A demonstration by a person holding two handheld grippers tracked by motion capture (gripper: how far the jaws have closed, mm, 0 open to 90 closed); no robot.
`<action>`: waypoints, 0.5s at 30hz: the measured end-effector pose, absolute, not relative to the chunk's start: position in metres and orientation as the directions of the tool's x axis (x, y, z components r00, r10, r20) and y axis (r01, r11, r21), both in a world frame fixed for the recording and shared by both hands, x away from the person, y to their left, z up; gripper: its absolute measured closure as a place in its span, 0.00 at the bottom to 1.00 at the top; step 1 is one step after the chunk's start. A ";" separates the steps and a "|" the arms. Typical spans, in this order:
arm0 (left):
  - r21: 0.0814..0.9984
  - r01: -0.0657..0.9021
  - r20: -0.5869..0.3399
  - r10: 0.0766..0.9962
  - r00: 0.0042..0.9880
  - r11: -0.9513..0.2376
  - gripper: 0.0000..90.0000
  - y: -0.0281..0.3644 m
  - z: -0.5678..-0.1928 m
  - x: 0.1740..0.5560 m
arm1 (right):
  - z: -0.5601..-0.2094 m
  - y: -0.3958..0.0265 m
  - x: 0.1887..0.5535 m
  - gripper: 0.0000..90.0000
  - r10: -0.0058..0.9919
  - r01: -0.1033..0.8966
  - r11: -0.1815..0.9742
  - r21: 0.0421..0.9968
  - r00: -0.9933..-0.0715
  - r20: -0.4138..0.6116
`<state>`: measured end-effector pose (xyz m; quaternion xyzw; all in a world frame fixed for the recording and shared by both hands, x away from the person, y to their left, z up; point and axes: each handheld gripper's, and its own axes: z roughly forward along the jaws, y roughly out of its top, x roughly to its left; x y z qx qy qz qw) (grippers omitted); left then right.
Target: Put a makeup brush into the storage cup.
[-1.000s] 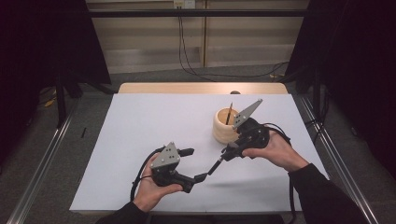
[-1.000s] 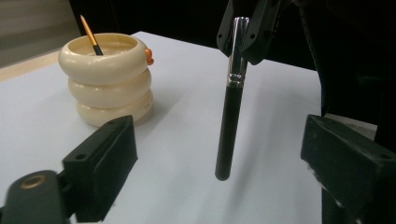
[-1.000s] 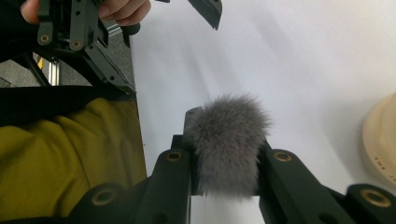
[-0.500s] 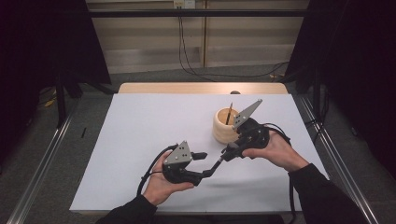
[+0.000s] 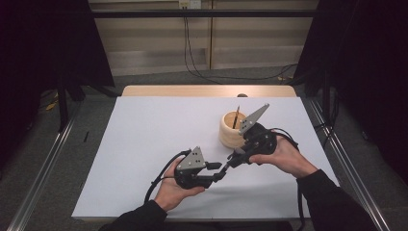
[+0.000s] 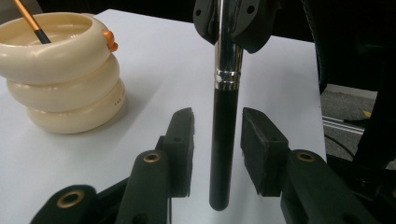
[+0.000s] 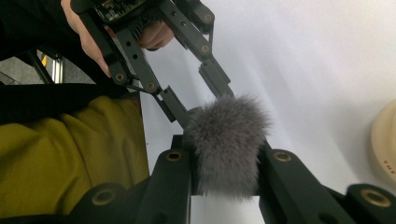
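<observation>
1. We hold a makeup brush with a black handle, a silver metal ferrule and a grey fluffy head (image 6: 223, 140) in our right tool (image 5: 234, 159); its jaws are clamped on the bristles (image 7: 227, 140).
2. The brush hangs above the white table (image 5: 144, 144), its handle pointing toward our left tool (image 5: 219, 169).
3. The left tool's jaws have just been closing, with the black handle between them. In the left gripper view the pads (image 6: 183, 140) stand on either side of the handle with a gap on each side, not yet pressing it.
4. A cream ribbed pot made of stacked rings (image 5: 232, 130) stands just beside the right tool, with a thin brush with an orange handle (image 6: 29, 19) leaning inside it.
</observation>
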<state>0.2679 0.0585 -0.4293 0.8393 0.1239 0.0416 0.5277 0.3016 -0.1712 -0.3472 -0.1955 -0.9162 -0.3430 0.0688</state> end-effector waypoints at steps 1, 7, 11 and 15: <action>0.897 0.166 -0.068 0.242 0.968 -0.409 0.74 0.057 -0.430 0.268 | -0.348 -0.171 0.302 0.87 0.308 0.405 0.687 0.604 -0.915 0.263; 0.888 0.164 -0.069 0.230 0.971 -0.429 0.81 0.051 -0.433 0.270 | -0.350 -0.173 0.302 0.87 0.302 0.406 0.686 0.604 -0.914 0.271; 0.888 0.171 -0.079 0.223 0.972 -0.426 0.84 0.049 -0.434 0.270 | -0.352 -0.173 0.302 0.87 0.296 0.402 0.686 0.607 -0.916 0.272; 0.882 0.168 -0.073 0.225 0.972 -0.441 0.88 0.049 -0.433 0.270 | -0.352 -0.173 0.303 0.87 0.300 0.404 0.683 0.608 -0.915 0.270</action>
